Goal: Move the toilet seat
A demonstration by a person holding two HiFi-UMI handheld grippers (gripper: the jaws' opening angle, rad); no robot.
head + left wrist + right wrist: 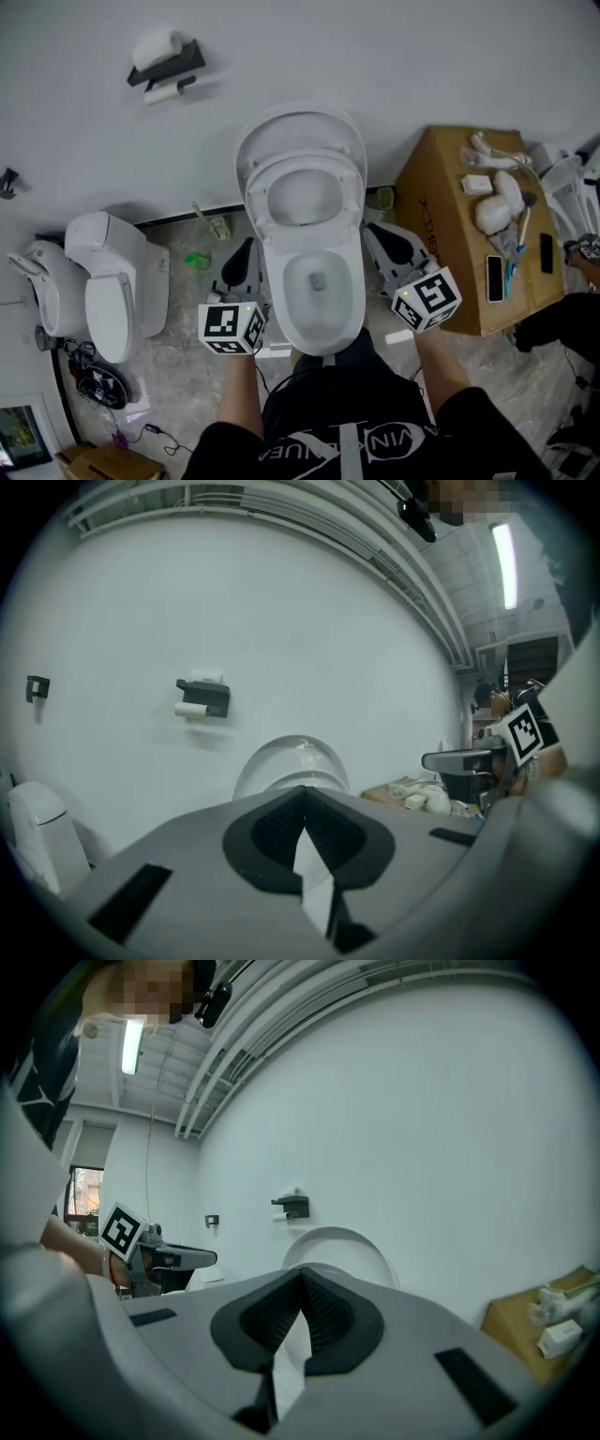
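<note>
From the head view, my left gripper (pixel 242 261) sits just left of the toilet (pixel 277 281) and my right gripper (pixel 389 242) just right of it. The toilet seat (pixel 306 162) stands raised against the lid (pixel 300 124) at the toilet's back. A cardboard box (pixel 450 225) stands to the toilet's right.

In the left gripper view my jaws are pressed together, pinching nothing, with the upright lid beyond them.

In the right gripper view my jaws are likewise pressed together and hold nothing, and they face the toilet.
</note>
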